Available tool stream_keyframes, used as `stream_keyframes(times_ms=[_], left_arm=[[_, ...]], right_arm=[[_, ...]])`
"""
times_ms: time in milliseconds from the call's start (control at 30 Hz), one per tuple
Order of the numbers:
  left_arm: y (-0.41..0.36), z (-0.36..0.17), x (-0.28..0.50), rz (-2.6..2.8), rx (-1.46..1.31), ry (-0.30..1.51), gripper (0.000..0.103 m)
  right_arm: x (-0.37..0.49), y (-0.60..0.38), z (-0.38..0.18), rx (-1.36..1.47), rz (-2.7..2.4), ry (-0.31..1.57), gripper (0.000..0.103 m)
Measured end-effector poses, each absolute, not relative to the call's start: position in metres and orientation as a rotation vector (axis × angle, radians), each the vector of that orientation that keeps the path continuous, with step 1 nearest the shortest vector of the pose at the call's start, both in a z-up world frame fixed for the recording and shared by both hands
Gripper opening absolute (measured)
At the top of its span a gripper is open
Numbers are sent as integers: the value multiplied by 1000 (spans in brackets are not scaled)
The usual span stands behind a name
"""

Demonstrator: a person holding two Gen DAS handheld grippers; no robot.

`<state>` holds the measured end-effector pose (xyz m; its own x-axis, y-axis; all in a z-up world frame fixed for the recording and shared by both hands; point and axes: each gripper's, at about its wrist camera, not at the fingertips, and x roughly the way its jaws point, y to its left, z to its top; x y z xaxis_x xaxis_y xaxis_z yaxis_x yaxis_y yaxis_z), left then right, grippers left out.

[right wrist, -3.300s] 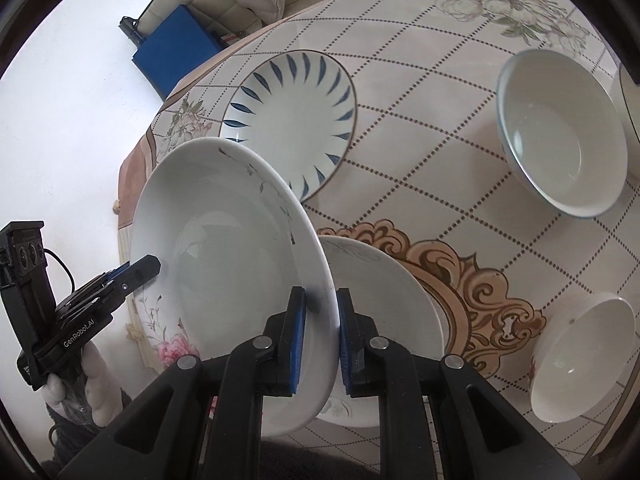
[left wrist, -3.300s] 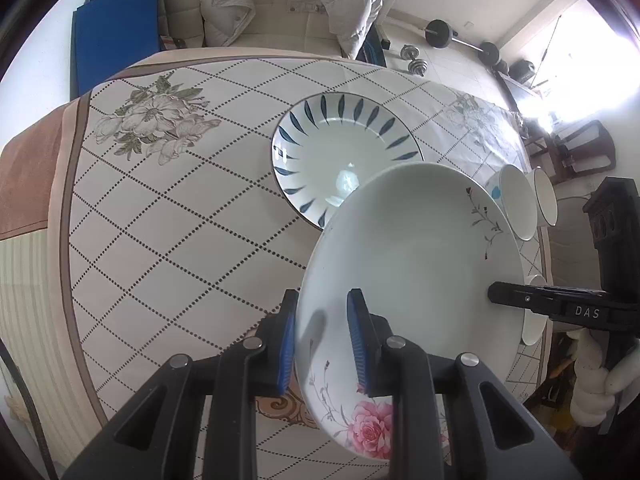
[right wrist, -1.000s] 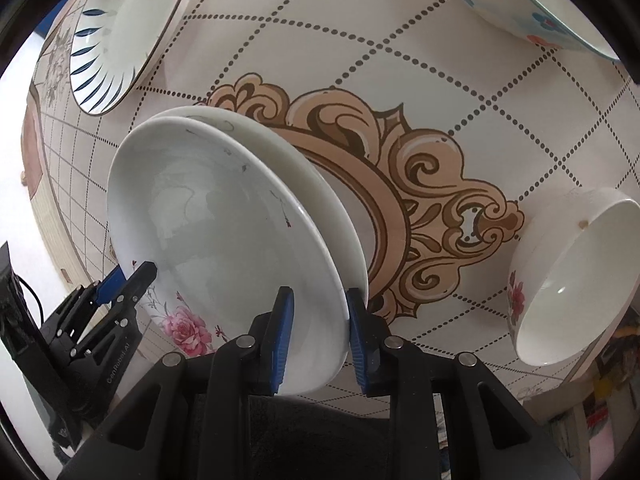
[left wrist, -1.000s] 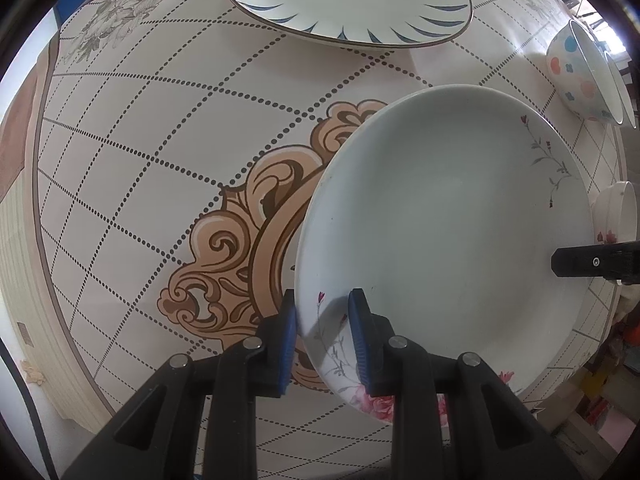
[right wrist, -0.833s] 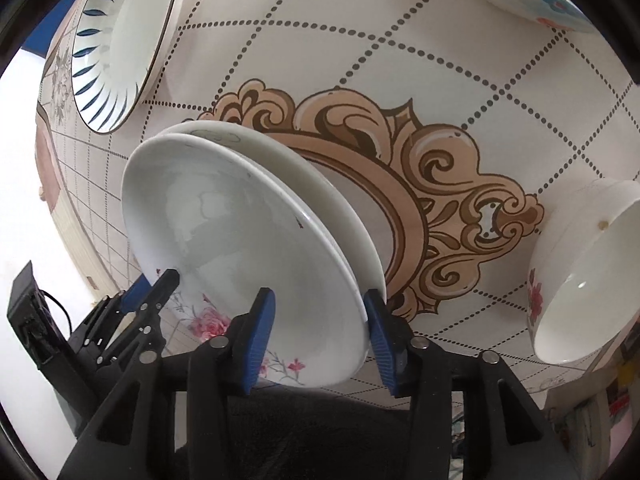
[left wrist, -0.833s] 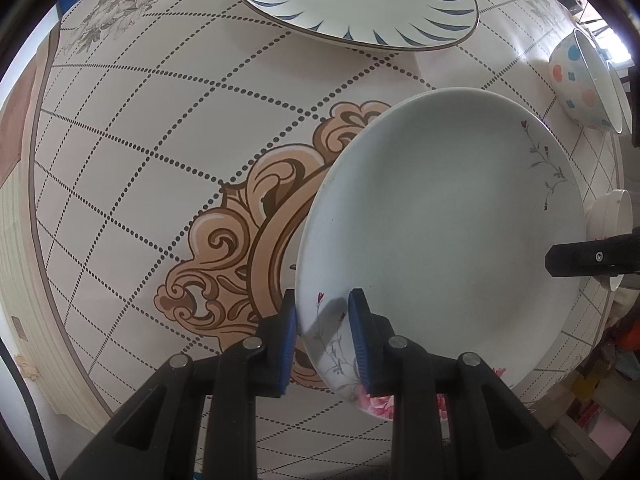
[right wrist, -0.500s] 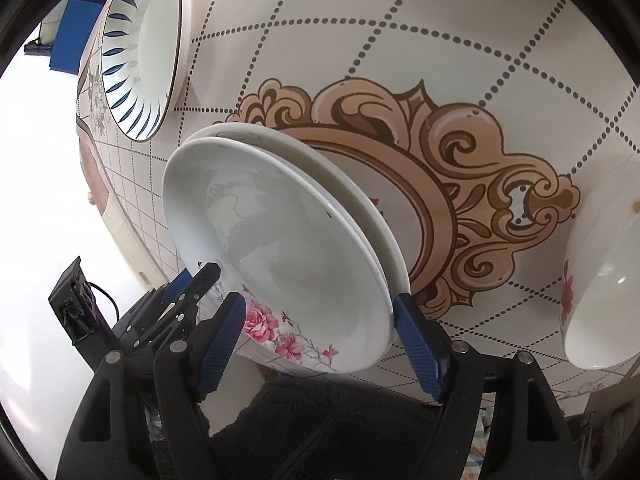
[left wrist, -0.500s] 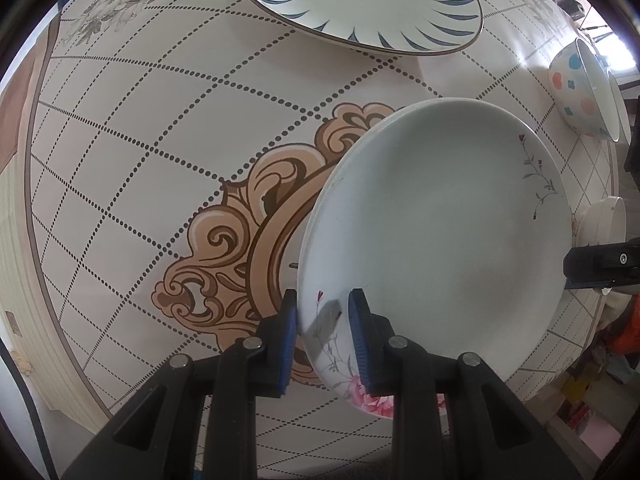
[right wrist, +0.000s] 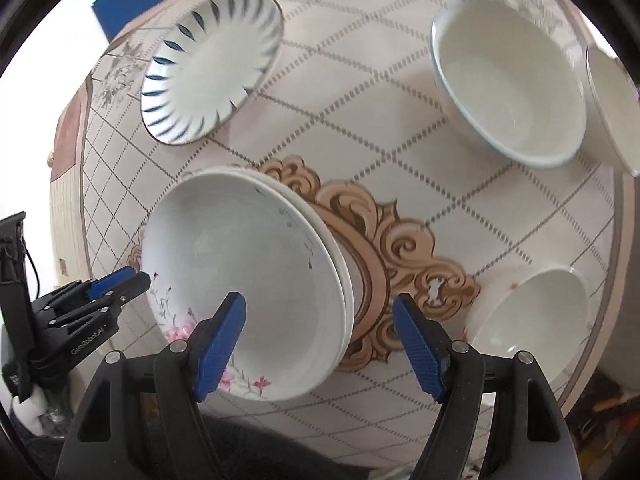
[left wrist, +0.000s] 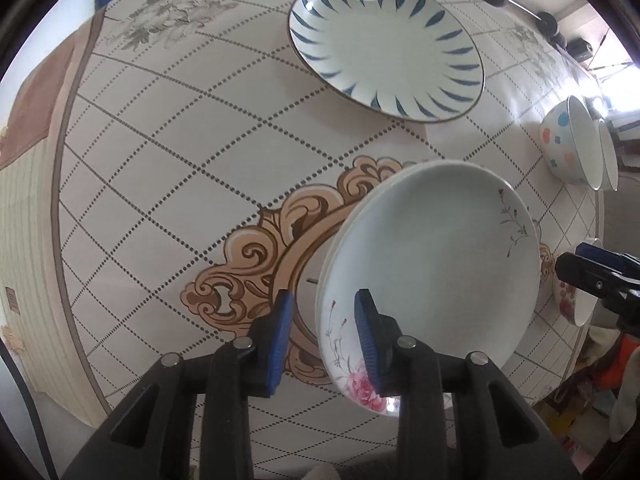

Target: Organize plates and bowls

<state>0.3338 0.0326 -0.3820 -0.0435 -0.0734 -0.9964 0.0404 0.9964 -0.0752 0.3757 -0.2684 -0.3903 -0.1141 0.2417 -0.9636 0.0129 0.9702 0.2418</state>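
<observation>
Two white rose-painted ceramic plates (left wrist: 432, 264) sit stacked on the patterned counter (left wrist: 160, 168). The left hand-held gripper (left wrist: 324, 320), jaws just loosening, and the wide-open right hand-held gripper (right wrist: 320, 332) grip nothing. The blue-petal plate (left wrist: 384, 44) and white bowls (right wrist: 508, 88) remain unsorted.

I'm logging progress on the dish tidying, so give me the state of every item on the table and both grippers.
rose plate: stacked on a second white plate, released
blue-striped plate: flat on table, alone
dotted bowl: upright, empty
plain bowl: upright beside it
rose bowl: upright, empty
left gripper: jaws just opening, rim between, untouched
right gripper: wide open, clear of plate
</observation>
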Motion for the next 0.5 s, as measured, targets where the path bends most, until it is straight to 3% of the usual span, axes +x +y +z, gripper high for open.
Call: stream_keyframes(times_ms=[67,100,133,500], left_arm=[[35,-369,345,-79,-25,1562,52],[35,-365,352,-79,-24,1542,72],[33,-360,360,-76,-19,1525,85],[30,-367,470,-37,21,1467,86]], right_arm=[[386,-257,-378,171,212,1616,78],[392,-254,-374,173,210,1591,78],[399,-252,-371,179,206,1573,78],[499,-255,-392,353,161,1587,78]])
